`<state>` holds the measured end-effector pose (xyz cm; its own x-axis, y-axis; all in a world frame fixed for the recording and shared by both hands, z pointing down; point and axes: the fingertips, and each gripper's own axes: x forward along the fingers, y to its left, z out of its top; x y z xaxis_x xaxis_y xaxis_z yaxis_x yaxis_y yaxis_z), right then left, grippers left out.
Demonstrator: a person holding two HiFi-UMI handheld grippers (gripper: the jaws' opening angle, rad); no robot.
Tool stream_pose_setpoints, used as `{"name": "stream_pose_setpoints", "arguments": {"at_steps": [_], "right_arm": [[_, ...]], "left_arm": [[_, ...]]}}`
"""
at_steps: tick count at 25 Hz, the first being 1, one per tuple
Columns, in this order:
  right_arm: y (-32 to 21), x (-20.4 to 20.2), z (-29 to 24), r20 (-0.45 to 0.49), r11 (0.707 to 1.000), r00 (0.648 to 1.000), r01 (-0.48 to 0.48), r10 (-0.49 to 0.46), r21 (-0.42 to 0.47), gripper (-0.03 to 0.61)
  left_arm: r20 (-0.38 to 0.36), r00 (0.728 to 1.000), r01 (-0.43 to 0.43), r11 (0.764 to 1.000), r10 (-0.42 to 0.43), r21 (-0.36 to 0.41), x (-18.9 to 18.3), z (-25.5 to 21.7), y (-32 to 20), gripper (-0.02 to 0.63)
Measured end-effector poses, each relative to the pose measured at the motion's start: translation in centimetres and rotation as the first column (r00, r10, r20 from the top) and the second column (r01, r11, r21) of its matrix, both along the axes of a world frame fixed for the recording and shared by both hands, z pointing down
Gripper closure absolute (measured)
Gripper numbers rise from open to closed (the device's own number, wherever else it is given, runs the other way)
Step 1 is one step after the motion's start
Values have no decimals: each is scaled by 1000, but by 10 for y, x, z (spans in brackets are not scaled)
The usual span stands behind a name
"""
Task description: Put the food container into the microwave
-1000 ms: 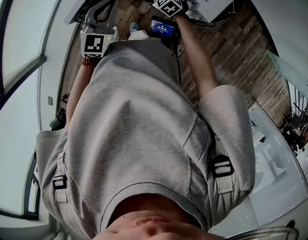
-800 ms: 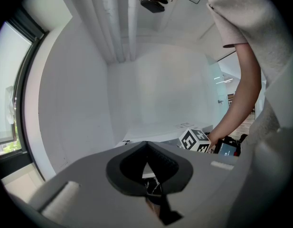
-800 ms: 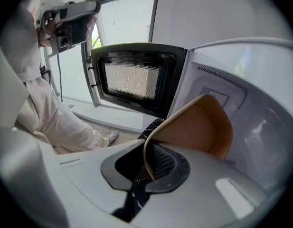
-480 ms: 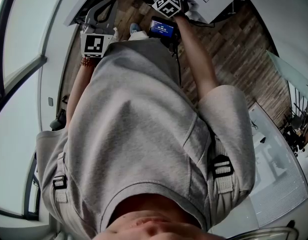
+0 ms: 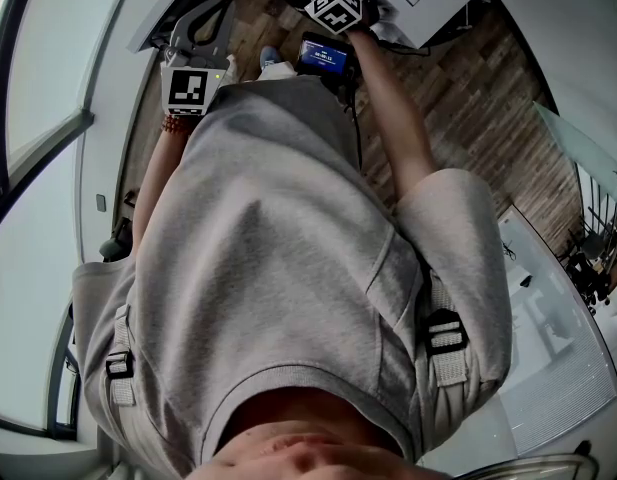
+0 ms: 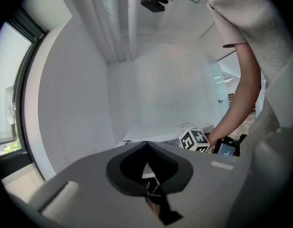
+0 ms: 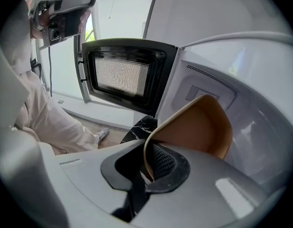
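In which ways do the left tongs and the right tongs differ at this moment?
The right tongs pinch the rim of a tan container; the left tongs are closed on nothing. The right tongs face the open microwave; the left tongs face a plain white wall. Both are grey.

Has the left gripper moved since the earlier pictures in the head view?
No. The left gripper keeps its place: its marker cube lies at the same spot against the wooden floor.
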<state>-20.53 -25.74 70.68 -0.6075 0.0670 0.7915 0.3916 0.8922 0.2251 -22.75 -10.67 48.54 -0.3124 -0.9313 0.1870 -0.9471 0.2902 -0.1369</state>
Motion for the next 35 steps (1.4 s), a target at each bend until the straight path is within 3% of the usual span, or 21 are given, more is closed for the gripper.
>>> {"name": "stream_pose_setpoints", "arguments": {"at_steps": [35], "right_arm": [[-34, -43, -1, 44, 972, 971, -234, 235, -7, 546]], "left_arm": [[28, 999, -45, 998, 46, -36, -33, -2, -4, 612]]}}
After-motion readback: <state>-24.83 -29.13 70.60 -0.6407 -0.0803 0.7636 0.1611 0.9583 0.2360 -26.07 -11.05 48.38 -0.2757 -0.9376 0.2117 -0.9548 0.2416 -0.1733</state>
